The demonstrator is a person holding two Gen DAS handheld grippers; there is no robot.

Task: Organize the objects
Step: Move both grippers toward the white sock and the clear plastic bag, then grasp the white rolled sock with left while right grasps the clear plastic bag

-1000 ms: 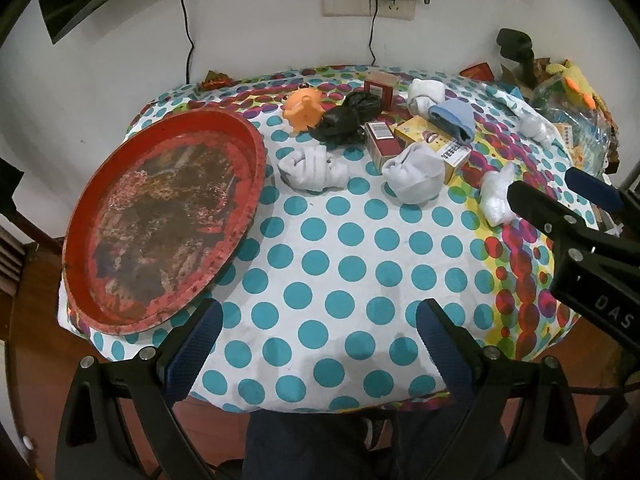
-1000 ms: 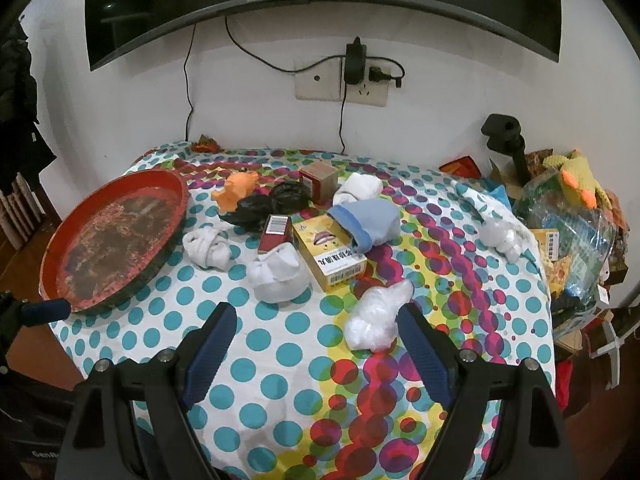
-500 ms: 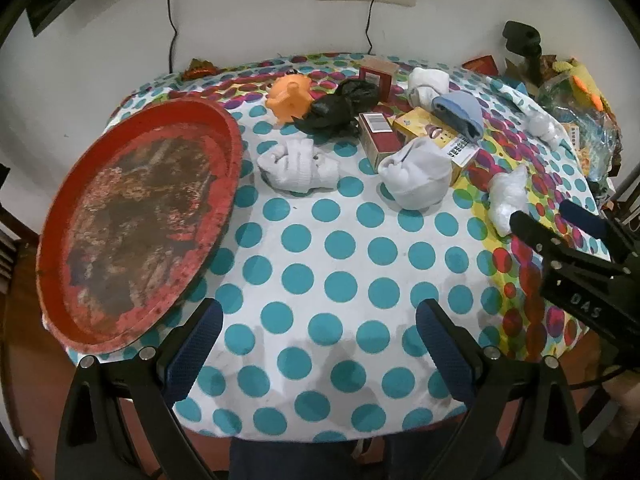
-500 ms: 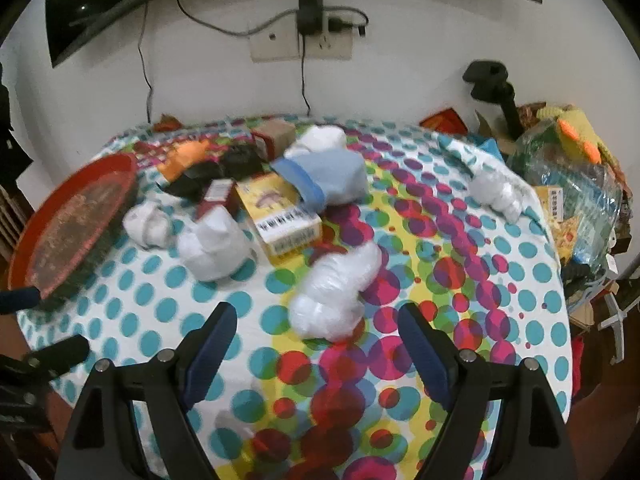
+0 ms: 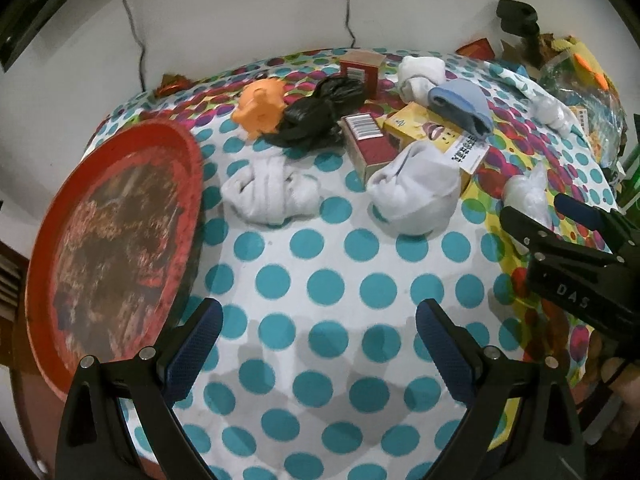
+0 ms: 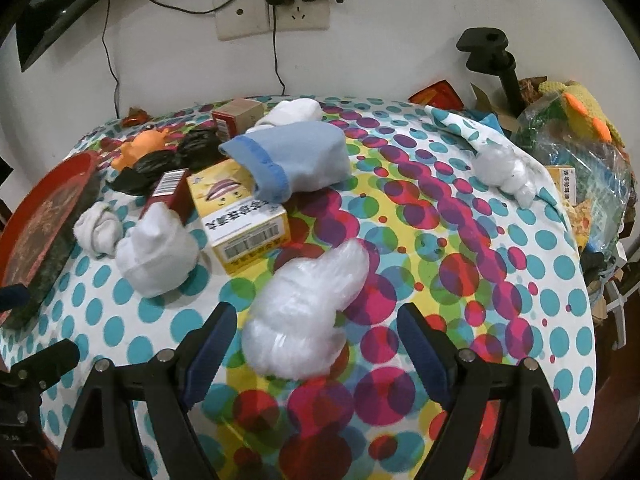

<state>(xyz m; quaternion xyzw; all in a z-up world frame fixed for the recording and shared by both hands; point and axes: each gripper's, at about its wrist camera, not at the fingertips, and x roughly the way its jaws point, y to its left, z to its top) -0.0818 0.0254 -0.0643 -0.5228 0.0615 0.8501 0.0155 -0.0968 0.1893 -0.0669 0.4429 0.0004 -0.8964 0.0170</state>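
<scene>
red tray (image 5: pixel 192 168) empty, objects beside

Low in my right wrist view, a crumpled clear plastic bag (image 6: pixel 308 316) lies on the bench, its near end between my spread fingers. Up-left of it, a yellow box (image 6: pixel 244 224) lies flat with a light blue sock (image 6: pixel 292 160) draped on its far end. Left of the box sit a balled white sock (image 6: pixel 158 254) and a knotted white one (image 6: pixel 98 228). A red tray (image 5: pixel 108 236) fills the left side of my left wrist view.
</scene>
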